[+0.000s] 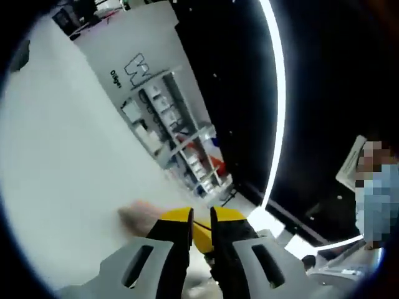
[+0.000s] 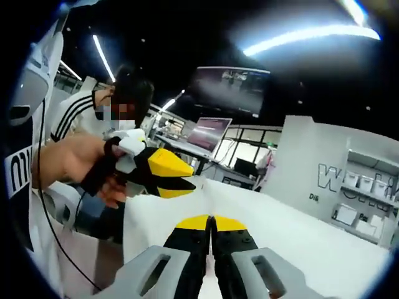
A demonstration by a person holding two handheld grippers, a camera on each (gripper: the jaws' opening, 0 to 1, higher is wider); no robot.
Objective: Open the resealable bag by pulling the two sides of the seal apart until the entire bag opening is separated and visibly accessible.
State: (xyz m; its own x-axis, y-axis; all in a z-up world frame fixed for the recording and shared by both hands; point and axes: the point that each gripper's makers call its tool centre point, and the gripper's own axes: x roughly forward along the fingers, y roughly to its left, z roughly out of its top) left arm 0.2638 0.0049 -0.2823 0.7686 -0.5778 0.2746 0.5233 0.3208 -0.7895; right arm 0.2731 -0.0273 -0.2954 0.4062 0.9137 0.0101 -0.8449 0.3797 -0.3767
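In the left gripper view, the left gripper (image 1: 201, 229) holds its jaws nearly closed on something thin I cannot identify. In the right gripper view it sits up-left of the right gripper (image 2: 212, 225), whose jaws are closed over the white bench (image 2: 324, 249). No bag can be made out, so its direction is unclear.

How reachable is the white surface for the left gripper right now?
Probably yes: in the right gripper view the left gripper hangs close over the white surface, and nothing visible lies between them.
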